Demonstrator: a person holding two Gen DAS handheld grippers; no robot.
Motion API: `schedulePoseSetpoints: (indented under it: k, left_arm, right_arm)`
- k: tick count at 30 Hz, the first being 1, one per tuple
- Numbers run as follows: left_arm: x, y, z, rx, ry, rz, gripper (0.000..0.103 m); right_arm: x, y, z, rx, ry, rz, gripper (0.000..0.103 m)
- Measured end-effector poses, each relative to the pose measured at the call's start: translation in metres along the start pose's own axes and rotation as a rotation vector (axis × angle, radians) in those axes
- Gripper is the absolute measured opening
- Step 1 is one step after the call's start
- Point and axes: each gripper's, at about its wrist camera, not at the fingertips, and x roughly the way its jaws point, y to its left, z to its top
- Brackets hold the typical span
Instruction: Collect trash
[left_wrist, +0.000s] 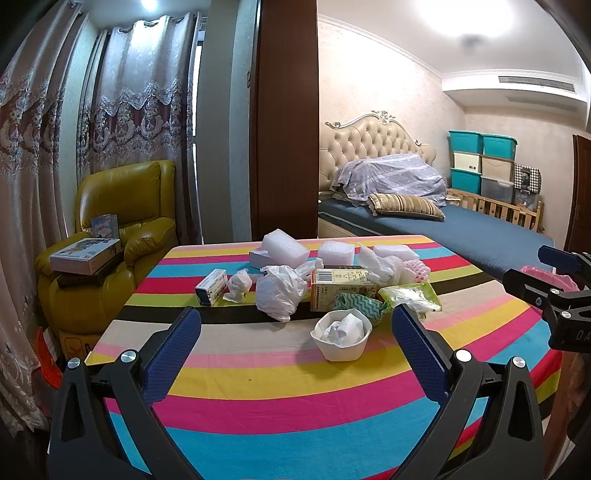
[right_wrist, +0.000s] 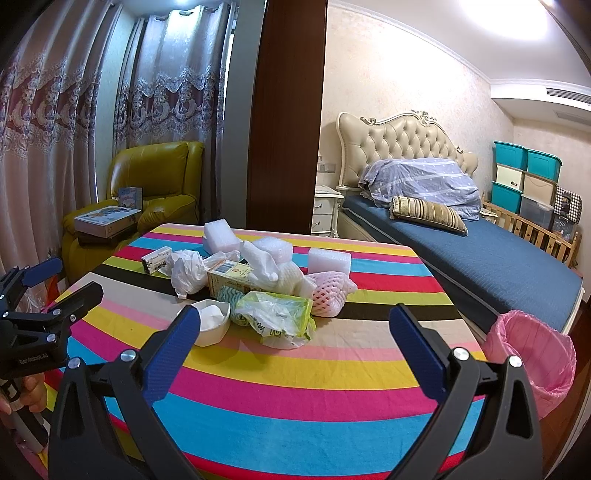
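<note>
The job looks just begun: the trash (right_wrist: 258, 284) sits piled on the table (right_wrist: 295, 398), the pink bin (right_wrist: 532, 354) waits beside it, and the left gripper (left_wrist: 295, 328) and right gripper (right_wrist: 295, 328) both have their fingers wide apart, holding nothing.

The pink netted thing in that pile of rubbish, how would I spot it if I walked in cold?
Start at the table under the striped cloth and find the heap of trash at its middle. At the heap's bed-side edge, just behind the green plastic wrapper, lies the pink foam net sleeve. It alone has an open diamond mesh; the white foam blocks nearby are solid.
</note>
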Motion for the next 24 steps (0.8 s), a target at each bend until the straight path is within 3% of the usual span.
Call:
schedulePoseSetpoints:
  k: [24]
  left_arm:
    - [0.0001, 0.004, -0.0022, -0.011, 0.002, -0.007, 0.097]
  right_arm:
    - [-0.0011, 0.0, 0.0015, 0.001, -0.003, 0.0, 0.099]
